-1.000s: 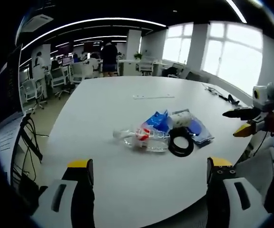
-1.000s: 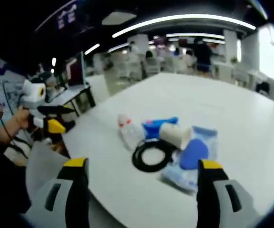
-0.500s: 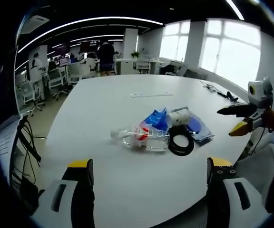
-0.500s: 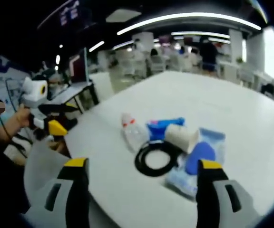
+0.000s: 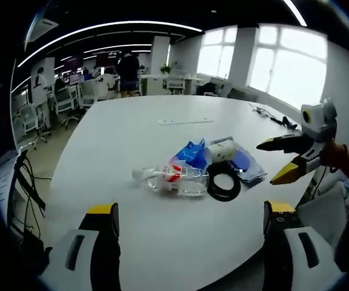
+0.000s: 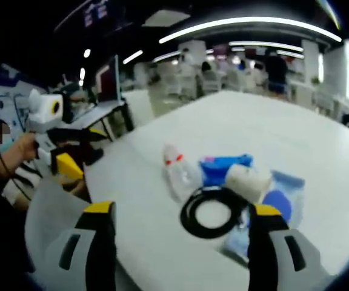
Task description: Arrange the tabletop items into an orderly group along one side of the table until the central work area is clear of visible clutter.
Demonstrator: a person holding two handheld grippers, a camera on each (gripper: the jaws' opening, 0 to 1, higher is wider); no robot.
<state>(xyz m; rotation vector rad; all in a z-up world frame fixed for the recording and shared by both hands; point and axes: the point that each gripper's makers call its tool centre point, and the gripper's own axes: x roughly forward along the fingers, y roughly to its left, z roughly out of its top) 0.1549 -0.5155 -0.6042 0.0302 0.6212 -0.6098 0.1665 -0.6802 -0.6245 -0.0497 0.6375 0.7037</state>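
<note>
A small pile lies in the middle of the round white table: a clear plastic bottle on its side with a red label, a blue packet, a white roll, a black cable coil and a blue pouch. My left gripper is open at the near table edge, well short of the pile. My right gripper hangs open to the right of the pouch, off the table surface. From the right gripper view, the bottle, coil and roll lie ahead of the open right gripper.
A thin white strip lies farther back on the table. Cables rest near its far right edge. A hand holds the left gripper beyond the table's left edge. Office chairs and desks stand behind, with people among them.
My right gripper has come closer to the pile; in its view the items have grown and slid lower. The left gripper's camera shifted slightly. The items themselves lie as before.
</note>
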